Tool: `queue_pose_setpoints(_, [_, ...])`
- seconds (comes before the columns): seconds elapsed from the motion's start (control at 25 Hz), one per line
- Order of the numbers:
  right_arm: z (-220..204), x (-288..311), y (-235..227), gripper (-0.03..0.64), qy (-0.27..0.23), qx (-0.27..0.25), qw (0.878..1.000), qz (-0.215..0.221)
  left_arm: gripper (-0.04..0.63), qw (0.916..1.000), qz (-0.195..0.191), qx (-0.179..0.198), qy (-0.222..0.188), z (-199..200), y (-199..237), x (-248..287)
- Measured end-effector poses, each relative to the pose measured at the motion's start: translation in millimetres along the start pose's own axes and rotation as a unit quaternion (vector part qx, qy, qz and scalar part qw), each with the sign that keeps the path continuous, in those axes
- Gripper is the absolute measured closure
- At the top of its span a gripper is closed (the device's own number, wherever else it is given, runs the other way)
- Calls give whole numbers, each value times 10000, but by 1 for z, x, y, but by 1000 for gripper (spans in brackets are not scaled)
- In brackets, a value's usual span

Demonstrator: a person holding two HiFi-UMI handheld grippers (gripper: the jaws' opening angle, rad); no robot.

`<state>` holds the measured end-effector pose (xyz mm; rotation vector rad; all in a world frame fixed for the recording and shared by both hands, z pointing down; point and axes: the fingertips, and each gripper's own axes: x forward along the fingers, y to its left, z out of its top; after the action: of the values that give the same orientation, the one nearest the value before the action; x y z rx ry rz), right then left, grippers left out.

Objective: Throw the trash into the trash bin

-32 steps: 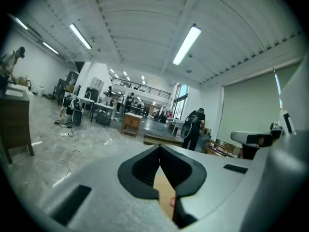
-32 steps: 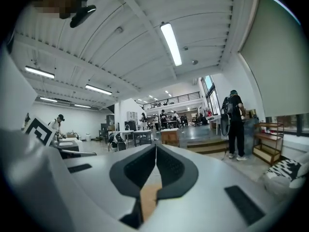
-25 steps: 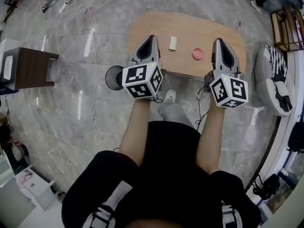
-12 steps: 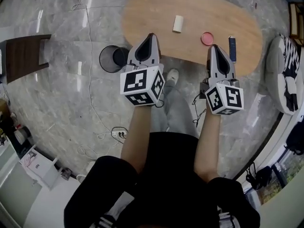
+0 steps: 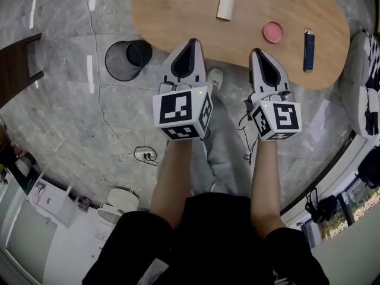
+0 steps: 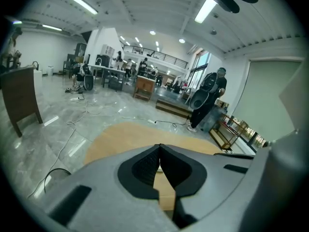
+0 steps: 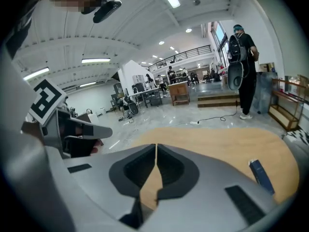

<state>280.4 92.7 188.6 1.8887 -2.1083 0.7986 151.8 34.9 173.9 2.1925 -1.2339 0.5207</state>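
Floor: a white power strip lies on the grey marble floor, with a thin cable trailing from it.
Trash bin: the round black open-topped trash bin stands on the floor, just beside the left end of the table.
Table: the light wooden oval table carries three loose items, well apart from one another.
Left gripper: the grey left gripper points at the table's near edge; its jaws are pressed together with nothing between them.
Cream roll: the short cream paper roll lies on the tabletop beyond the left gripper.
Right gripper: the grey right gripper also reaches the near edge, its jaws closed and empty.
Pink disc: the flat round pink disc lies just beyond the right gripper's tips.
Blue bar: the slim dark blue bar lies near the table's right end.
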Motion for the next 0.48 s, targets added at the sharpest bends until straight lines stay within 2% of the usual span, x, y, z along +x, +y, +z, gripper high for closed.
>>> queue_pose_setpoints(0.24, [-57, 57, -8, 603, 540, -949, 9940, -49, 588, 9996, 94, 31, 252, -43, 33, 32])
queue_pose_setpoints(0.48, [-100, 109, -12, 601, 1017, -2076, 9728, -136, 588, 9989, 60, 57, 456, -76, 51, 56])
